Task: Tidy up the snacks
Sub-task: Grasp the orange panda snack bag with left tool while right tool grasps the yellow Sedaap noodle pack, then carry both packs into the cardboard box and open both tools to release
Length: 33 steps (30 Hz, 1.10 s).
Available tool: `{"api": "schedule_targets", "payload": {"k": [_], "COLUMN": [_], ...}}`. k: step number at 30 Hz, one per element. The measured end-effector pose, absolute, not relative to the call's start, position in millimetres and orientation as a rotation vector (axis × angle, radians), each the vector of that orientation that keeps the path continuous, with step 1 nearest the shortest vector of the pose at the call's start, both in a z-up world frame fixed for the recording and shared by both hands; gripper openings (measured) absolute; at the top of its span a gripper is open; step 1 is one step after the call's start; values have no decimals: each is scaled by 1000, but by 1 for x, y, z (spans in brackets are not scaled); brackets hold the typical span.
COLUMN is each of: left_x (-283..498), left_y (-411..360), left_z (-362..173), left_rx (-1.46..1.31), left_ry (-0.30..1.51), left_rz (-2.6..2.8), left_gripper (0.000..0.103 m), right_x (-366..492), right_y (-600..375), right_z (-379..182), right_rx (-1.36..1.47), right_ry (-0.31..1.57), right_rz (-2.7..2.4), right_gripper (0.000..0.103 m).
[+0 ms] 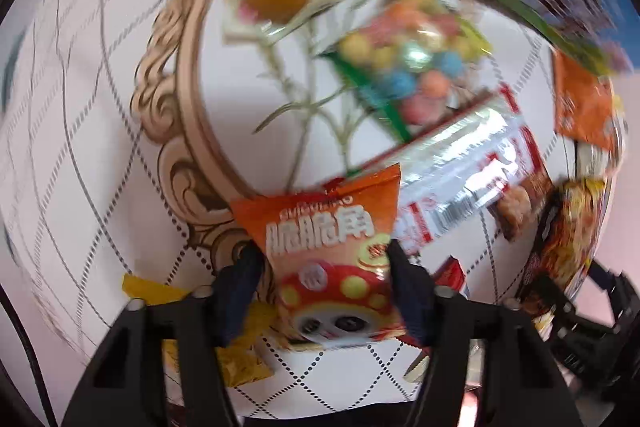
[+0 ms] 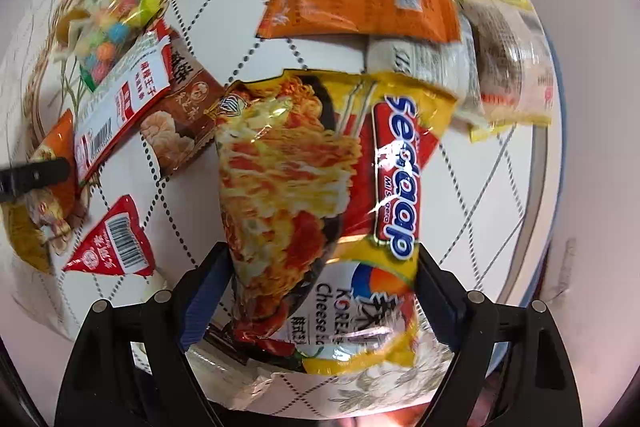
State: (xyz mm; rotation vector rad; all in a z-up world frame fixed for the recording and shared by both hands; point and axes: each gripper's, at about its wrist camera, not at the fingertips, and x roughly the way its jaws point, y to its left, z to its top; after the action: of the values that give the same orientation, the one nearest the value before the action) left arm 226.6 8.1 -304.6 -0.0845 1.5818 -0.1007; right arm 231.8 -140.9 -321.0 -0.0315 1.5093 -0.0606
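Motion blur smears candy bag (image 1: 412, 67); left gripper (image 1: 320, 275) apparently pinches orange packet (image 1: 332, 247).

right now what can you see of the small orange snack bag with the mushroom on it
The small orange snack bag is a puffy, glossy foil pouch with white Chinese characters above a red cartoon mushroom with yellow spots and dark eyes. Its crimped top edge points away from the camera. It sits between the fingers of the left gripper, whose dark pads press both its sides, over the white tablecloth with dotted diamond lines. The picture is motion-blurred.
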Motion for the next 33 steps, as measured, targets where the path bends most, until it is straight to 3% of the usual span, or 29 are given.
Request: {"api": "schedule_targets", "payload": {"k": [6, 15, 25, 26, 33], "left_x": [215, 217, 210, 209, 249], "left_y": [-23, -2, -5, 23, -1], "left_z": [-300, -336, -236, -214, -125], "left_rx": [-44, -110, -120, -126, -148], "left_ry": [1560, 1583, 1427, 1409, 1315], "left_rz": [-165, -157, -216, -227, -286], "left_gripper": [53, 45, 45, 45, 45], "right_x": [223, 208, 179, 179, 215], "right_y": [-194, -172, -187, -186, -194], "right_z": [-329, -314, -212, -199, -114], "right_rx": [226, 230, 301, 294, 265], "right_ry": [1539, 1486, 1353, 1338, 1215], "right_rz": [-94, -99, 6, 21, 156], "right_gripper": [88, 87, 87, 87, 87]}}
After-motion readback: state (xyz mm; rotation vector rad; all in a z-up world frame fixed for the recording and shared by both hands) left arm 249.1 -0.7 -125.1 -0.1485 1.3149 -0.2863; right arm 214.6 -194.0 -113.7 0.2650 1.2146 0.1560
